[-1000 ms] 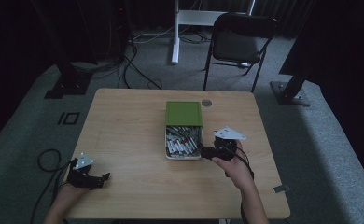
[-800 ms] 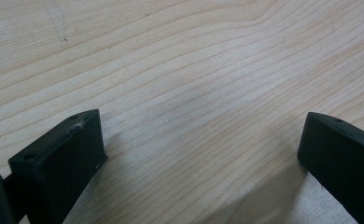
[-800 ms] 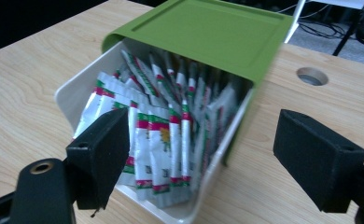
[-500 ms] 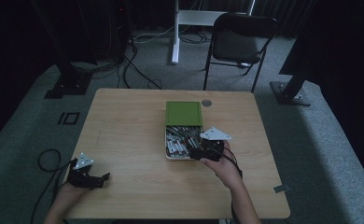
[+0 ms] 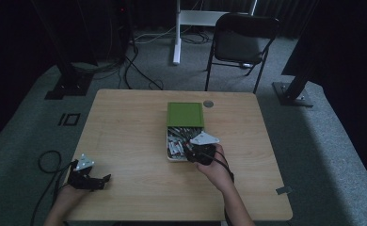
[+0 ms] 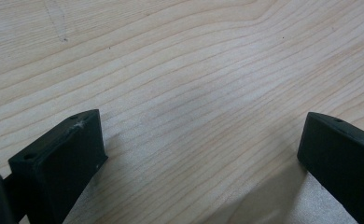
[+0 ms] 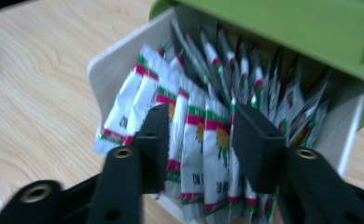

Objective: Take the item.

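A white box with a green lid slid half back sits at the middle of the wooden table. Several red, green and white packets stand packed inside it. My right gripper hovers over the box's near end, held by a hand. In the right gripper view the gripper is open, its jaws reaching down among the packets, with a few between them, under the green lid. My left gripper rests at the table's near left corner, open over bare wood.
A small round grommet lies in the table just right of the lid. A black folding chair stands beyond the far edge. A cable trails off the table's left side.
My right gripper has moved left from beside the box to over its open end, jaws now among the packets. The left gripper has stayed put.
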